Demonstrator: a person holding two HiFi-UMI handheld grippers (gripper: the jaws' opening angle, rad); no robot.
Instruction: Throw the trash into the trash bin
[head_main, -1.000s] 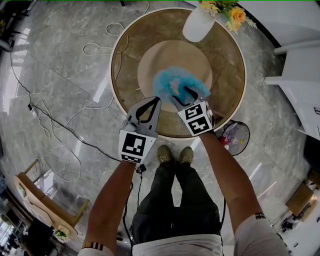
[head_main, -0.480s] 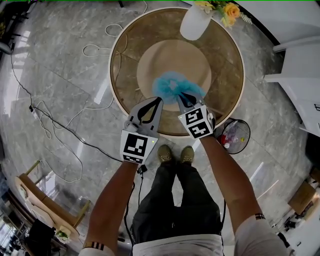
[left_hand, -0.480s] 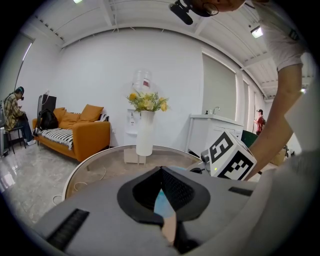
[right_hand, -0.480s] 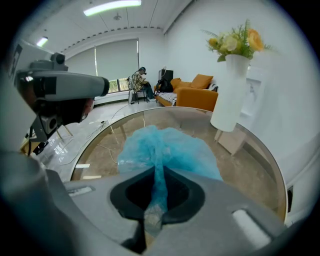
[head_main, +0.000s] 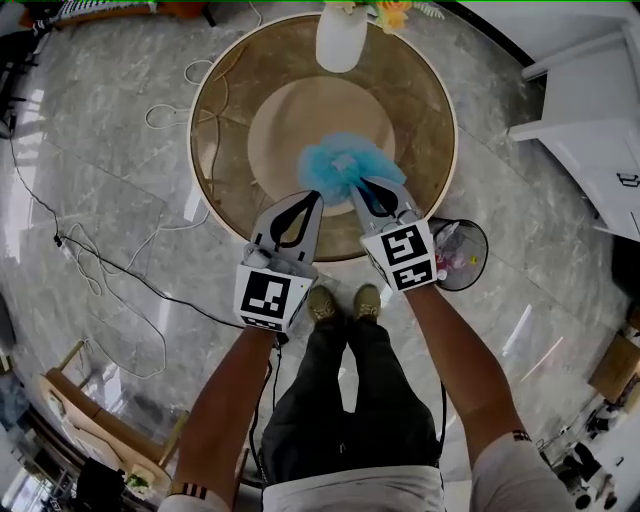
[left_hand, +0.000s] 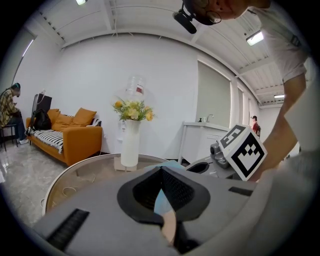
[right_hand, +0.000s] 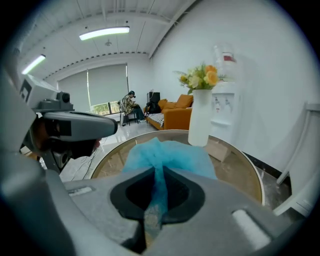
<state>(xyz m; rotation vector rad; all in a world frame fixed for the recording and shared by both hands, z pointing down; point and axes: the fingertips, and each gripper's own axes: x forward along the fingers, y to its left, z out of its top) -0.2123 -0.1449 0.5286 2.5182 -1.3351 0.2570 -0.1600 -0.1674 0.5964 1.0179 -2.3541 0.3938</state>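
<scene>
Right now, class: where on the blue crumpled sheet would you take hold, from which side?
Grip the blue crumpled sheet by its bunched edge nearest the person, coming from the near side of the table. It is soft, so a gathered fold suits the jaws; the right gripper pinches there.

2 grippers (left gripper (head_main: 312, 200), right gripper (head_main: 366, 186)), 1 blue trash wad (head_main: 340, 165), 1 round table (head_main: 215, 150), 1 vase (head_main: 341, 40), 1 trash bin (head_main: 478, 262)
</scene>
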